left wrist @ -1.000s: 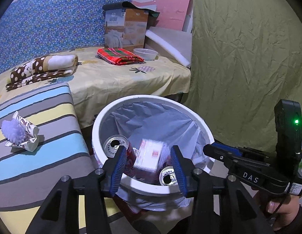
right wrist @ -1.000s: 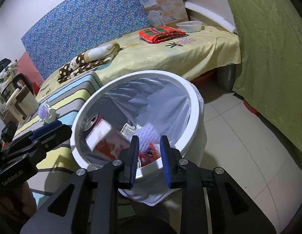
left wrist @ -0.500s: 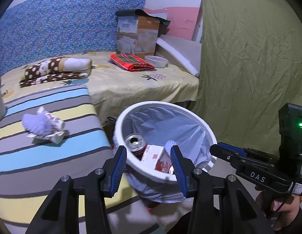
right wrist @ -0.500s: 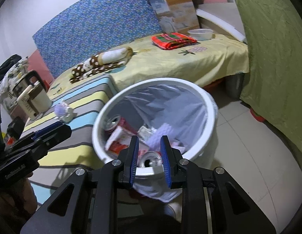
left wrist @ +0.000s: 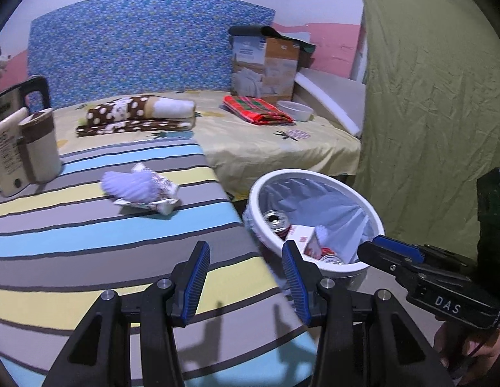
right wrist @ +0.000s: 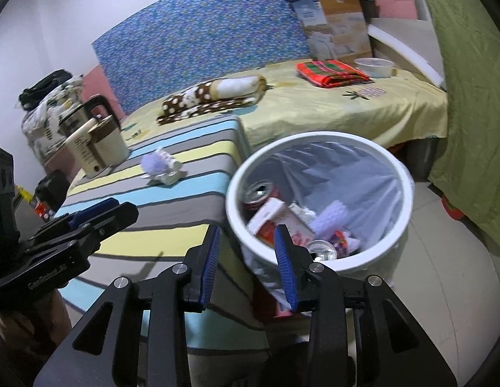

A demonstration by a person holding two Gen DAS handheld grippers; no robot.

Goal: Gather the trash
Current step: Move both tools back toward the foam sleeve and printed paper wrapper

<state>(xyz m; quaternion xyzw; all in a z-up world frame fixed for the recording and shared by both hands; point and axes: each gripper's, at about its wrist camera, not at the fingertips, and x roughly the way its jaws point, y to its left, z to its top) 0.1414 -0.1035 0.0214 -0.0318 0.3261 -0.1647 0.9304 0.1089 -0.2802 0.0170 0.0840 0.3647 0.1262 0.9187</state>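
A white bin [left wrist: 343, 267] [right wrist: 375, 158] lined with a pale bag stands on the floor beside a striped bench [left wrist: 88, 235] [right wrist: 172, 200]. Inside it lie a red can [right wrist: 259, 192], a red-and-white carton [right wrist: 270, 217] and purple foam wrap [right wrist: 332, 216]. On the bench rests a crumpled wrapper with purple foam [left wrist: 140, 190] [right wrist: 159, 164]. My left gripper [left wrist: 246, 277] hangs open and empty over the bench's near corner, short of the wrapper. My right gripper [right wrist: 246, 258] is empty, its jaws opening, at the bench edge by the bin's rim.
A cream and brown kettle [left wrist: 24, 148] [right wrist: 95, 142] stands at the bench's far left. Behind is a yellow-sheeted bed [left wrist: 266, 148] with a spotted blanket [left wrist: 137, 116], red plaid cloth [left wrist: 256, 109], white bowl [left wrist: 295, 109] and a cardboard box [left wrist: 266, 67]. A green curtain [left wrist: 436, 96] hangs at the right.
Both grippers have swung left and pulled back from above the bin toward the striped bench. The right jaws have widened. The wrapper and kettle have come into fuller view.
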